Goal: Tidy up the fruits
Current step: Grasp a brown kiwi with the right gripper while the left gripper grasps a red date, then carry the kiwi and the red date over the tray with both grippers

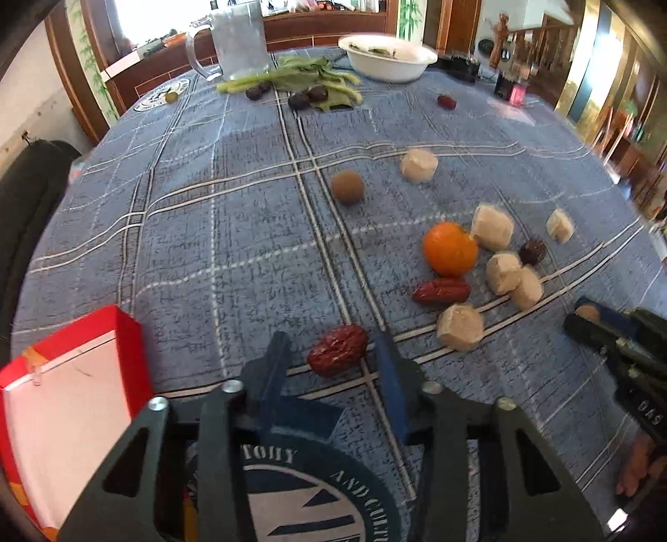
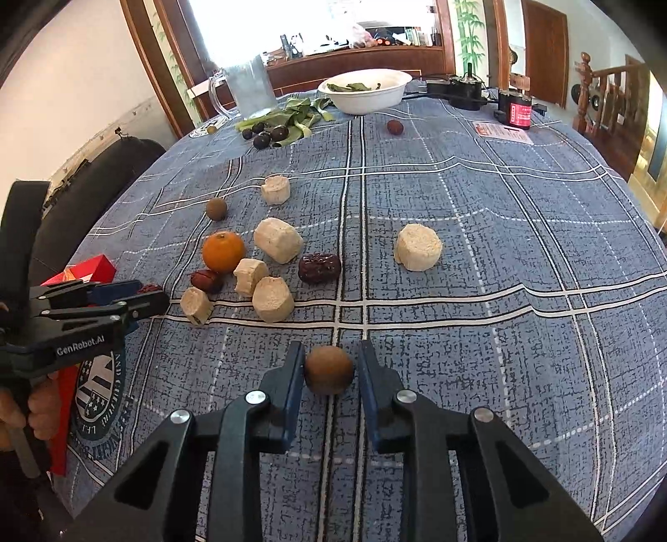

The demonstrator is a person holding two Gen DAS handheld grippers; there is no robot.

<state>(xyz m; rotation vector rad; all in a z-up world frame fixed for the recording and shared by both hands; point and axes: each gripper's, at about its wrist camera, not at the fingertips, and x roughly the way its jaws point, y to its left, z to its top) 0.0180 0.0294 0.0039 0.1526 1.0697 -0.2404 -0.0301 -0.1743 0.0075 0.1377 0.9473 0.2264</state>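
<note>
My left gripper [image 1: 331, 348] is open with a wrinkled red date [image 1: 338, 350] between its blue fingers on the blue plaid cloth. My right gripper [image 2: 328, 367] is open around a round brown longan [image 2: 329, 369], with small gaps on both sides. An orange [image 1: 450, 249], a second red date [image 1: 441, 291], a dark date [image 2: 319, 267], another longan [image 1: 347, 187] and several pale cut cylinders [image 1: 460, 327] lie scattered mid-table. The right gripper also shows in the left wrist view [image 1: 592, 319], the left gripper in the right wrist view [image 2: 146, 298].
A red box [image 1: 71, 408] with a white inside stands at the near left. At the far edge are a glass mug [image 1: 239, 39], a white bowl [image 1: 387, 56], green leaves [image 1: 308, 77], dark plums [image 1: 306, 98] and a small red fruit [image 1: 447, 101].
</note>
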